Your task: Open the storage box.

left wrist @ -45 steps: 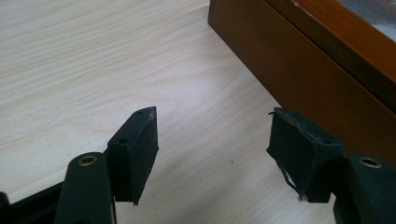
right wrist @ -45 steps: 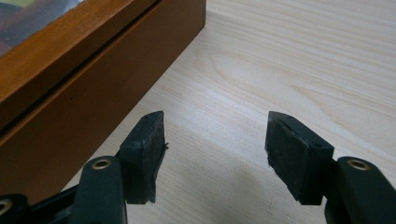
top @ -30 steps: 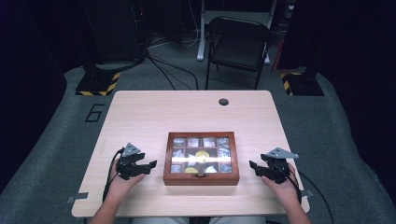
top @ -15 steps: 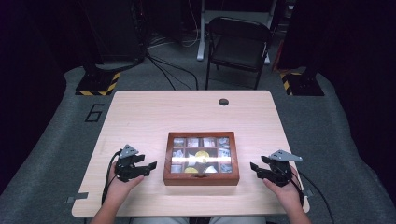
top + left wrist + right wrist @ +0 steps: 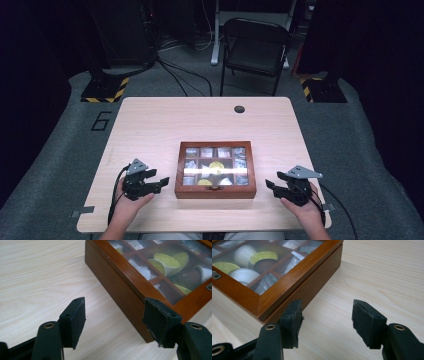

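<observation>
Surface: the light wood surface (image 5: 150,125) is bare across its far half apart from a small dark round thing (image 5: 239,109) near the far edge; wide bare strips run down both sides.
Box: the wooden box (image 5: 215,189) with a glass lid sits at the middle of the near half, lid shut, its front wall close to the near edge.
Contents: under the glass, yellow-green and white cups (image 5: 167,261) and silvery packets lie in compartments.
Left gripper: the left gripper (image 5: 161,183), held in the left hand (image 5: 131,204), has its jaws wide apart with nothing between them; it is just left of the box's near left corner, not touching.
Right gripper: the right gripper (image 5: 270,186), in the right hand (image 5: 303,209), also has its jaws spread and empty; it sits near the box's near right corner, with a gap of bare wood between.
Beyond the surface: a folding chair (image 5: 254,47) stands past the far edge on grey floor.
</observation>
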A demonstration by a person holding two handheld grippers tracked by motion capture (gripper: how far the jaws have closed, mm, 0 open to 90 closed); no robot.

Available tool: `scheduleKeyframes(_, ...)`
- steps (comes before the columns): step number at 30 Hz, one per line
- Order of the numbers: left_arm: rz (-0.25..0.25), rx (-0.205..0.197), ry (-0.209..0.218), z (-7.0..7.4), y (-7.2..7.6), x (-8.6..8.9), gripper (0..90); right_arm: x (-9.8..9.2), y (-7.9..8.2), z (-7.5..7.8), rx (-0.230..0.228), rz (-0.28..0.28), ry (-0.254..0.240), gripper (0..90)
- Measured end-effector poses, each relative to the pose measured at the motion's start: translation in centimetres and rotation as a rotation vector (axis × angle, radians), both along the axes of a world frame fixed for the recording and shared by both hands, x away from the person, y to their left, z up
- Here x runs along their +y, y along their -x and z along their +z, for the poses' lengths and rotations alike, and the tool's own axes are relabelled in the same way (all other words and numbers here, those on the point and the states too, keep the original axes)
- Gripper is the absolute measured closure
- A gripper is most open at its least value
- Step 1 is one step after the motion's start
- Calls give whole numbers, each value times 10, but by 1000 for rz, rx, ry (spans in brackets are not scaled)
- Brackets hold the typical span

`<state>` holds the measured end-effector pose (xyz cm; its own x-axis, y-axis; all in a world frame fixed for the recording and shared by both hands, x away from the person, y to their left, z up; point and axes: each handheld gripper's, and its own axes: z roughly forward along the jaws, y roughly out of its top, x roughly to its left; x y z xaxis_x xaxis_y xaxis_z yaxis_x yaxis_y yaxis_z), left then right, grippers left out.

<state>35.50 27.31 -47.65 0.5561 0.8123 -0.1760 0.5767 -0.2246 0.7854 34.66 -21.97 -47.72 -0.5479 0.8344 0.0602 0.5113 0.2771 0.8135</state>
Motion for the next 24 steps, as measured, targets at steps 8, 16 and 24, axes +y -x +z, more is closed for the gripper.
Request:
scheduleKeyframes(8, -26, -22, 3, 5, 13, -3, 363, 4, 12, 4, -13, 25, -9, 426)
scheduleKeyframes(16, -47, -40, -3, 7, 23, -9, 374, 14, 21, 5, -19, 80, -3, 431)
scheduleKeyframes(24, -78, -38, -10, 6, 31, -19, 378, 24, 25, 4, -21, 132, 6, 433)
